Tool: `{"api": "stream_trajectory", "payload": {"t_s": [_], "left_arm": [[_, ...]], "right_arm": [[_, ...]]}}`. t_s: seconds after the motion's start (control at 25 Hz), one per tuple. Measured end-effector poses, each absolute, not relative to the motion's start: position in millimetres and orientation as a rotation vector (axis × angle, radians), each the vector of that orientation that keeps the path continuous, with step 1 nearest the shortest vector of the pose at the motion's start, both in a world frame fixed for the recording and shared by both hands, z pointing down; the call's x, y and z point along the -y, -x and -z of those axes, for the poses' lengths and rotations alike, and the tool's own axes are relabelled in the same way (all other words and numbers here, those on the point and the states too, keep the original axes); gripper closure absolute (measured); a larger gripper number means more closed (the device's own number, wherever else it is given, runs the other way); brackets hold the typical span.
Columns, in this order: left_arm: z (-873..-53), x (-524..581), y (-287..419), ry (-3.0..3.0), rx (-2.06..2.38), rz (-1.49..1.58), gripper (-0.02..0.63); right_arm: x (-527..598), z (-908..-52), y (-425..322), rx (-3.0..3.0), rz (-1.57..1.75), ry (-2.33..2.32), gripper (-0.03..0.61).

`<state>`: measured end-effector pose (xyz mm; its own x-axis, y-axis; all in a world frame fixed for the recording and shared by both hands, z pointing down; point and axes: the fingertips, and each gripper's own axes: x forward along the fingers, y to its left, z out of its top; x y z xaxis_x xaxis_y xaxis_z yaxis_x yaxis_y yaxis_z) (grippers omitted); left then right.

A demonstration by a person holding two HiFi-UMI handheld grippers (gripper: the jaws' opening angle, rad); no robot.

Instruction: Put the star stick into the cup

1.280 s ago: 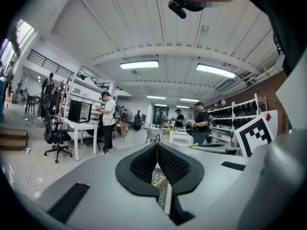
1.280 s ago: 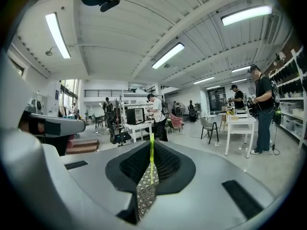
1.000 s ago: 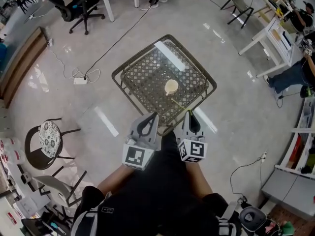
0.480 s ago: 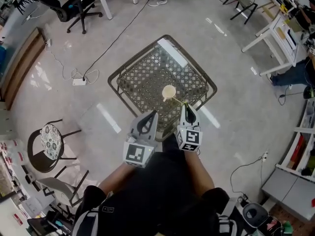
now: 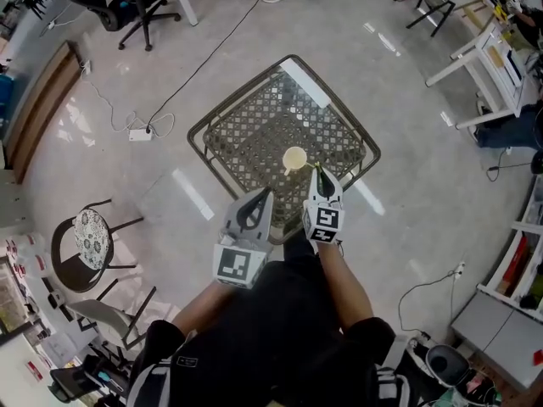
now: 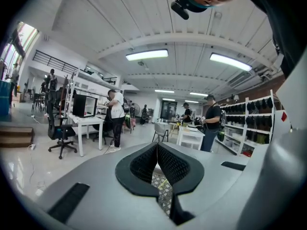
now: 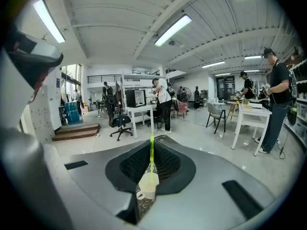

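The thin yellow-green star stick (image 7: 151, 153) is pinched between the jaws of our right gripper (image 7: 151, 143). Its lower end reaches the mouth of the cream handled cup (image 7: 148, 186) just below those jaws. We judge that the insertion itself is in hand. Next we need to lower the stick fully into the cup, then spread the jaws. Our left gripper (image 6: 157, 150), jaws pressed together on nothing, hangs beside it over the brown metal lattice table (image 5: 246, 134).
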<state>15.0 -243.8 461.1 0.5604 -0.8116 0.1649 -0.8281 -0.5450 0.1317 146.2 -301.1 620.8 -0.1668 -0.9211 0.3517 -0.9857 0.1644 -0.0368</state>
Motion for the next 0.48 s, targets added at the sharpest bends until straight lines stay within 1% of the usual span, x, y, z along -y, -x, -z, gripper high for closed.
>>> {"api": "stream_trajectory", "payload": {"t_s": [0.48], "left_arm": [[-459,256,-20,-2.569,1.438,-0.114,0.597]], "right_arm": [[330,-666,-152,2.155,-0.402,-1.811,0.557]]}}
